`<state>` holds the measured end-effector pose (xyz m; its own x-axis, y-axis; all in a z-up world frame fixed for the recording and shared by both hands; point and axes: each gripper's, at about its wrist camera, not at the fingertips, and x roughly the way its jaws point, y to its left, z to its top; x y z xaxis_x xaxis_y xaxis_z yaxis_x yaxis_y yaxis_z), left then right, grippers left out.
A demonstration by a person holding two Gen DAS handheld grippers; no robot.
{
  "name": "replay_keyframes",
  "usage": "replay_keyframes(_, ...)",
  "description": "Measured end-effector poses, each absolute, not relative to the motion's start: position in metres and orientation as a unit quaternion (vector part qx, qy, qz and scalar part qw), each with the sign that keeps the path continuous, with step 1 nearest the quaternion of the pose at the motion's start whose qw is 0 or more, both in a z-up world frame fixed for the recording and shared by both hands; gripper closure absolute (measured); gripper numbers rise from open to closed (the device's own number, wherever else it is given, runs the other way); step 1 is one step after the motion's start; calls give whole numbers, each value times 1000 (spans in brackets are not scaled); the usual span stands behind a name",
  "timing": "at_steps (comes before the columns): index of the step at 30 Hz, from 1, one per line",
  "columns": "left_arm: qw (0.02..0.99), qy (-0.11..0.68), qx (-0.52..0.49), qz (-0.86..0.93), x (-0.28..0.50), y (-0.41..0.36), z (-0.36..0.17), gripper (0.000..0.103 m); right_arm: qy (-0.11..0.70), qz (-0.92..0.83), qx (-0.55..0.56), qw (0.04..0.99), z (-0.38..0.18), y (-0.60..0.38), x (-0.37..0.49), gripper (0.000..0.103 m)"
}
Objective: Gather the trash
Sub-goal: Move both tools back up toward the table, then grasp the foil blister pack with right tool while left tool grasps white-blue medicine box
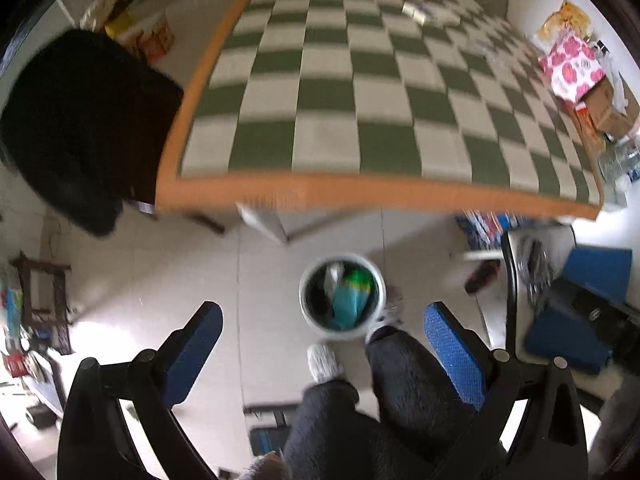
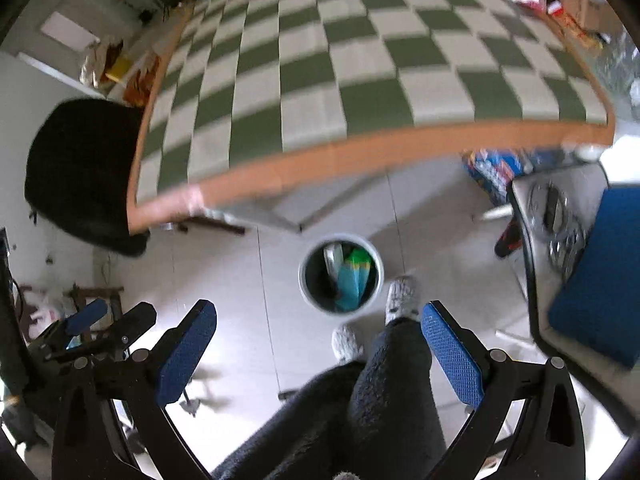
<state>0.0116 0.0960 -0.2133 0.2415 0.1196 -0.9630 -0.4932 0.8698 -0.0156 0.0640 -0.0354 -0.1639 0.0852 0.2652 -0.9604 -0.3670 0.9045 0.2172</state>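
A round white trash bin (image 1: pixel 308 312) stands on the tiled floor below the table's front edge, with teal and green wrappers (image 1: pixel 348 300) inside. It also shows in the right wrist view (image 2: pixel 305 288). My left gripper (image 1: pixel 322 336) is open and empty, held high above the floor over the bin. My right gripper (image 2: pixel 318 336) is open and empty, also high above the bin. The left gripper (image 2: pixel 92 320) shows at the lower left of the right wrist view. Small items (image 1: pixel 416 12) lie far back on the checkered table (image 1: pixel 320 80).
A black chair (image 1: pixel 80 120) stands left of the table. The person's legs and slippered feet (image 1: pixel 324 360) are beside the bin. Boxes and bags (image 1: pixel 572 64) crowd the table's right side. A blue box (image 2: pixel 600 272) and a shelf lie at right.
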Motion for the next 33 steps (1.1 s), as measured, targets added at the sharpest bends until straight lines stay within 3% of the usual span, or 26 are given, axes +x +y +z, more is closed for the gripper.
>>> replay_keyframes(5,785,563,-130,222,95,113,-203,0,618,212,-92,752,-133,-17,159,0)
replay_keyframes(10,770,578,-129,237,203,129,-219,0,610,207,-183,742,-138,8,283,0)
replay_keyframes(20,724,640,-122,226,399,172,-251,0,645,224,-331,652,-223,66,516,0)
replay_keyframes(26,713,660,-97,217,458,191,-266,0,644,265,-415,586,-271,101,580,0)
replay_keyframes(28,712,664,-85,214,470,195,-266,0,646,275,-420,575,-279,105,591,9)
replay_keyframes(29,713,664,-80,211,476,196,-265,0,651,280,-411,573,-281,105,595,20)
replay_keyframes(33,723,663,-33,190,503,195,-261,0,664,273,-361,594,-275,94,609,33)
